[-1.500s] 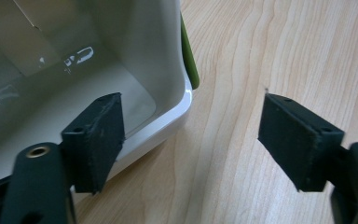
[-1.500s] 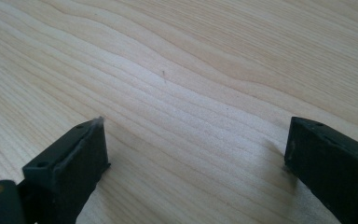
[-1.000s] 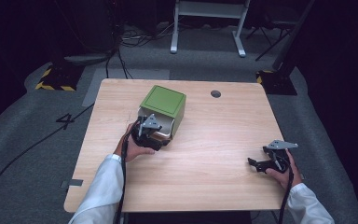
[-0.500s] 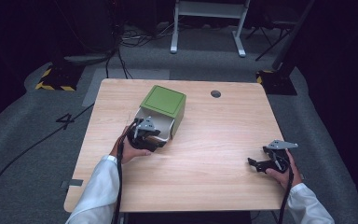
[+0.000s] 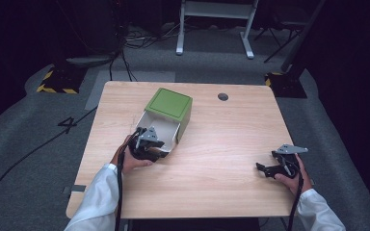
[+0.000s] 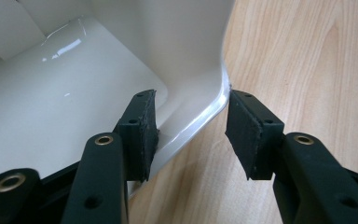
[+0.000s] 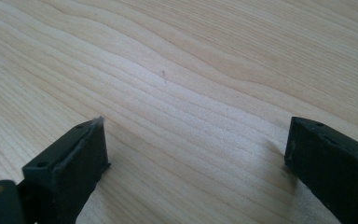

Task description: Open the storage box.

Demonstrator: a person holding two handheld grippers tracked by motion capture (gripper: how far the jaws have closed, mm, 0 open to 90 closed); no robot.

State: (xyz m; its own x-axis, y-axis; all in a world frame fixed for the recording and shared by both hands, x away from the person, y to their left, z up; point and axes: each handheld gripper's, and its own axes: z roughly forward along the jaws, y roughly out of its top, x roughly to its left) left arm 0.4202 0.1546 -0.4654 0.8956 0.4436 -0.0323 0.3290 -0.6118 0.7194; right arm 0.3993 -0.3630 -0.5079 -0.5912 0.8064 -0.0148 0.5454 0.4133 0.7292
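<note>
1. One green box (image 5: 169, 113) is seen, its white rim (image 6: 200, 122) straddled by the spread left gripper (image 6: 191, 133), not clamped.
2. One right gripper (image 7: 193, 154) is held wide apart over the table (image 5: 231, 144), well apart from the box.

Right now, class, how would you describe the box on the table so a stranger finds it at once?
Start at the wooden table. Left of its middle lies the box, tipped on its side, its white inside facing the person. Its green outside sets it apart, and the left gripper straddles its white rim.
</note>
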